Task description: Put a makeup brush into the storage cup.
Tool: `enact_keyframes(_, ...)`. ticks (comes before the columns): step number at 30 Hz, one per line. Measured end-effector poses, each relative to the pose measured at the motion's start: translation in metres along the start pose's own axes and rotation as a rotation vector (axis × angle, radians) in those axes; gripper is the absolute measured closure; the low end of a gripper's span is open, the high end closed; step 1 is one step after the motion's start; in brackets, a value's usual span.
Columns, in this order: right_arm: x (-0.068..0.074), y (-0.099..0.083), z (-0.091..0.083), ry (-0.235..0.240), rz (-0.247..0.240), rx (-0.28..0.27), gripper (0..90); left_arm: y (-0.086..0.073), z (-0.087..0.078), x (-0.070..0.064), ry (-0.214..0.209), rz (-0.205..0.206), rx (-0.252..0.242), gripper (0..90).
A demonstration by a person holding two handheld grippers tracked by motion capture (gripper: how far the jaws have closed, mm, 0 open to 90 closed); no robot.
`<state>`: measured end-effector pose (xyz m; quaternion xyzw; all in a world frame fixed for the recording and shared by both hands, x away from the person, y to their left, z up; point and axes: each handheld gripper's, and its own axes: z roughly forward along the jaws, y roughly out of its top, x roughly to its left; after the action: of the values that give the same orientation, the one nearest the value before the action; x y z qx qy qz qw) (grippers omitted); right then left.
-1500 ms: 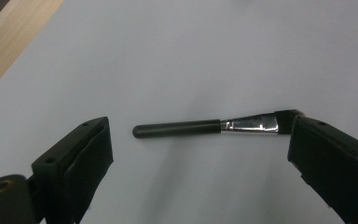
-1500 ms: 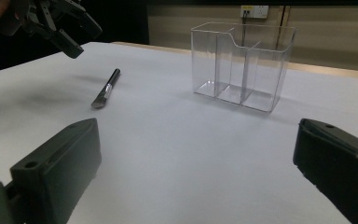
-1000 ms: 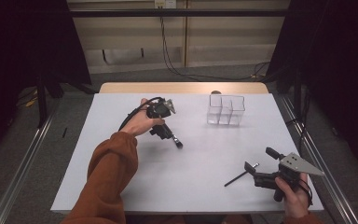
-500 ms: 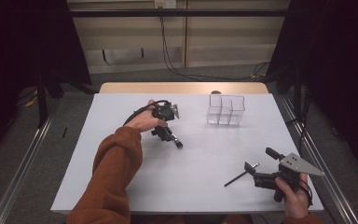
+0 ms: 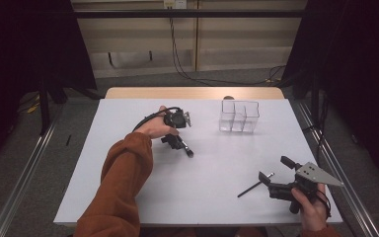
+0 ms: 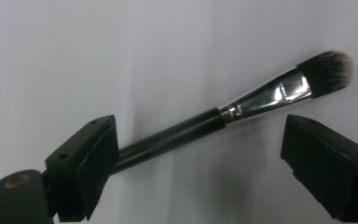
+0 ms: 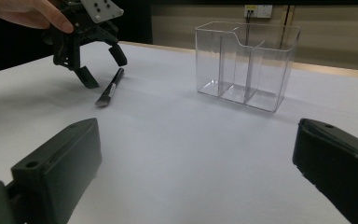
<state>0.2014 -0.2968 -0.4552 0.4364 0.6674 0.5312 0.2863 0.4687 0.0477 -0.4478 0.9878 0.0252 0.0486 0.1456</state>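
Makeup brush [image 6: 223,116] lay flat on the white table [image 5: 128,187] mid-left, long axis slanting, bristles pointing toward the near right, left gripper [image 5: 177,140] spread wide over its handle, bare tabletop all around, clear organiser [image 5: 240,116] well apart, right gripper [image 5: 281,181] open near the front-right edge.

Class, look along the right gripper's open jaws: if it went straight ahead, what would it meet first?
Probably bare table first, then the clear box, slightly right of centre. The brush and left gripper lie off to the left. Depth is hard to judge.
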Motion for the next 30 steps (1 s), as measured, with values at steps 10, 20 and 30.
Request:
enact_keyframes(10,0.0,0.0,0.0,0.002,0.001,0.001,1.3,-0.001,0.008,0.004,-0.003,-0.011,0.039,12.6)
enact_keyframes(20,0.001,0.0,0.001,0.004,-0.002,0.001,1.3,-0.006,0.011,0.01,-0.062,-0.103,0.023,13.8)
enact_keyframes(30,0.001,0.0,0.001,0.005,-0.003,0.001,1.2,-0.008,0.011,0.011,-0.092,-0.163,0.032,19.7)
